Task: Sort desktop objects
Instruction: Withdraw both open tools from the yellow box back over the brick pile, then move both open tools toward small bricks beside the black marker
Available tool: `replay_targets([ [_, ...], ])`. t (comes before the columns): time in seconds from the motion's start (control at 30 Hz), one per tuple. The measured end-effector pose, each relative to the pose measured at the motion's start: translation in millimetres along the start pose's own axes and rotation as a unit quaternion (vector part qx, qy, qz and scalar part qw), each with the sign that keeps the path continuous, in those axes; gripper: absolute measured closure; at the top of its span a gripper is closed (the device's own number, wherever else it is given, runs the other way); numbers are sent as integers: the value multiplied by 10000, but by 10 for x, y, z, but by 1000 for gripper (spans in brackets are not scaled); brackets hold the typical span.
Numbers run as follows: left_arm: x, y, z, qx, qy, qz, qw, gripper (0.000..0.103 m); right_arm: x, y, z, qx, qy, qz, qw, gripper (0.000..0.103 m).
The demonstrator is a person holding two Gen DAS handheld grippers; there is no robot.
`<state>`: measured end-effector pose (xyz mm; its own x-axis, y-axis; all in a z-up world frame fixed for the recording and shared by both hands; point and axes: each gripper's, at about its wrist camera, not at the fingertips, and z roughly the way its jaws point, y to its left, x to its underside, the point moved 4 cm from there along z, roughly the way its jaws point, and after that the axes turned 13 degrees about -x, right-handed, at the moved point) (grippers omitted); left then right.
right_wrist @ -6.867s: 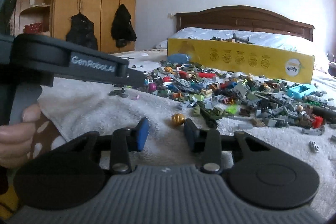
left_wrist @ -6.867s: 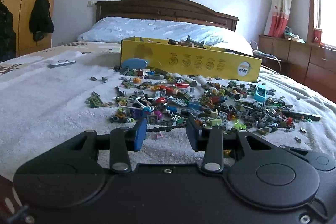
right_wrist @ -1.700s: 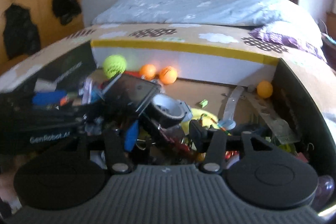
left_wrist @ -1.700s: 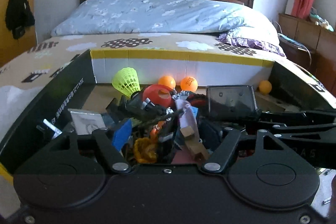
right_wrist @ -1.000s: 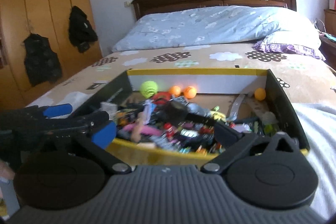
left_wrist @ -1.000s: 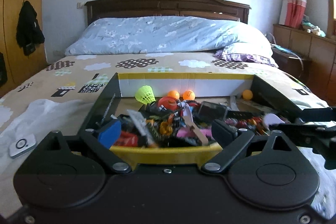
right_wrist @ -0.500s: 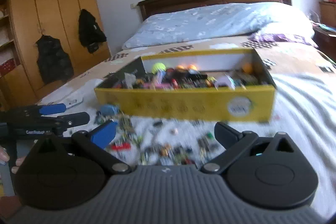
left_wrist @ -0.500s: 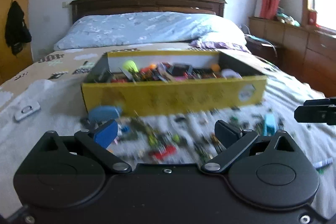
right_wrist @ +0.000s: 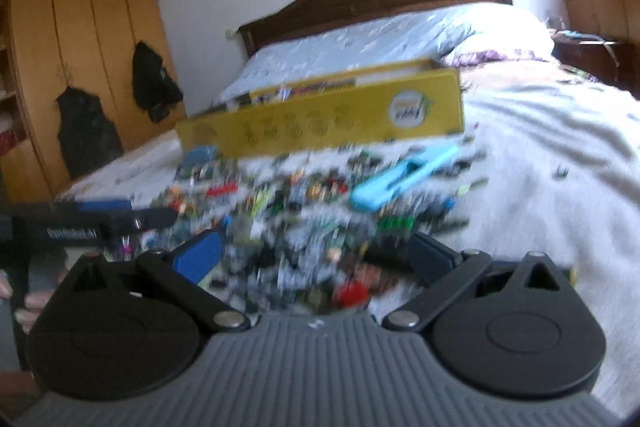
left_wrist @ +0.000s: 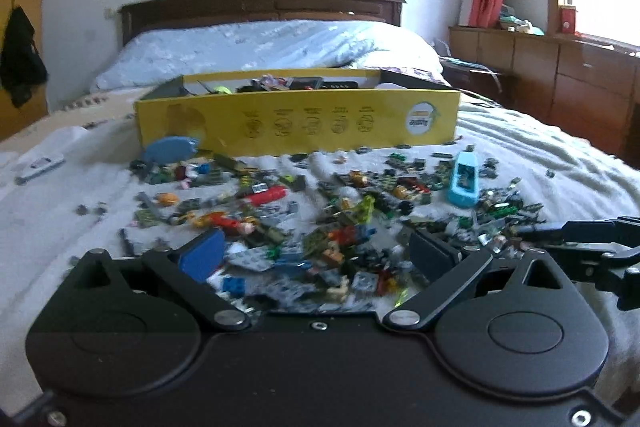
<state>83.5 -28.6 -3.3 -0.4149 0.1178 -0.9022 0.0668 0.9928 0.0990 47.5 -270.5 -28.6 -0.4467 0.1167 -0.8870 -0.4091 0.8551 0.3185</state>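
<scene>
Both claws have drawn back from over the yellow box (left_wrist: pixel 296 125) and now sit low above the scattered toy bricks (left_wrist: pixel 320 219) on the bed (left_wrist: pixel 60 227), on the near side of the box. The left claw (left_wrist: pixel 316 255) stands wide with nothing gripped; the right claw (right_wrist: pixel 316 255) is equally wide and empty. A light-blue piece (left_wrist: pixel 464 181) lies among the bricks near the box's right end, a blue oval piece (left_wrist: pixel 170 149) just beside its left end.

My bed (left_wrist: pixel 540 143), white blanket on top.
On it lie 1 yellow box (left_wrist: pixel 296 121), scattered small bricks (left_wrist: pixel 320 219) and a white remote (left_wrist: pixel 39 165).
</scene>
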Motion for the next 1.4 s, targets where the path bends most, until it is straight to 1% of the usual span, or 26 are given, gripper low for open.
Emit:
replay_targets([
  [0.1,35,37,-40,-21,62,36,10000,4,81,-11,34,-58,-92,-35,9999,0],
  [0.17,54,34,-51,-12,113,51,9999,4,101,-40,36,-55,-165,108,9998,0],
  [0.27,69,-9,-78,65,115,58,9999,4,115,-88,53,-169,-199,402,9988,0],
  [0.3,71,-18,-93,113,102,48,9999,4,117,-84,53,-180,-223,390,9988,2],
  [0.33,67,-40,-113,179,75,37,9998,4,125,-76,45,-116,-252,329,9991,3],
  [0.43,48,-168,-194,448,-49,66,9990,6,149,-61,27,372,-214,-13,9991,3],
  [0.5,55,-306,-255,659,-133,182,9976,10,174,-76,-4,737,-108,-234,9969,5],
  [0.57,80,-462,-277,911,-134,306,9953,22,201,-115,-61,1032,-53,-375,9939,6],
  [0.6,100,-550,-278,1041,-85,368,9938,25,211,-150,-92,1176,-23,-415,9922,6],
  [0.67,150,-721,-262,1292,17,474,9905,39,244,-223,-164,1395,45,-423,9893,6],
  [0.7,170,-783,-244,1366,74,504,9893,41,258,-266,-197,1451,51,-398,9886,5],
  [0.73,194,-843,-224,1422,147,516,9884,44,281,-300,-239,1482,61,-357,9883,3],
  [0.8,234,-954,-180,1567,316,495,9859,47,347,-341,-301,1430,178,-306,9891,0],
  [0.87,274,-1040,-161,1689,379,546,9834,49,429,-336,-330,1395,286,-423,9889,0],
  [0.93,313,-1122,-143,1755,412,702,9811,50,489,-301,-357,1401,270,-563,9882,0],
  [1.0,339,-1175,-106,1856,460,802,9783,50,521,-303,-371,1393,216,-563,9884,0],
  [1.1,329,-1199,-47,1893,501,801,9774,49,530,-309,-369,1372,177,-550,9889,0],
  [1.13,325,-1202,-10,1825,531,776,9787,49,537,-307,-370,1375,161,-561,9888,0],
  [1.17,324,-1193,44,1662,612,733,9815,45,543,-298,-370,1382,143,-579,9886,0],
  [1.2,325,-1180,85,1549,694,660,9833,43,548,-290,-371,1391,128,-598,9884,0],
  [1.27,327,-1151,115,1543,766,499,9838,44,553,-285,-359,1410,111,-633,9879,0],
  [1.33,333,-1163,88,1577,699,604,9832,47,554,-287,-352,1412,94,-646,9878,0],
  [1.4,349,-1189,36,1643,568,812,9814,50,561,-289,-355,1398,65,-642,9881,0],
])
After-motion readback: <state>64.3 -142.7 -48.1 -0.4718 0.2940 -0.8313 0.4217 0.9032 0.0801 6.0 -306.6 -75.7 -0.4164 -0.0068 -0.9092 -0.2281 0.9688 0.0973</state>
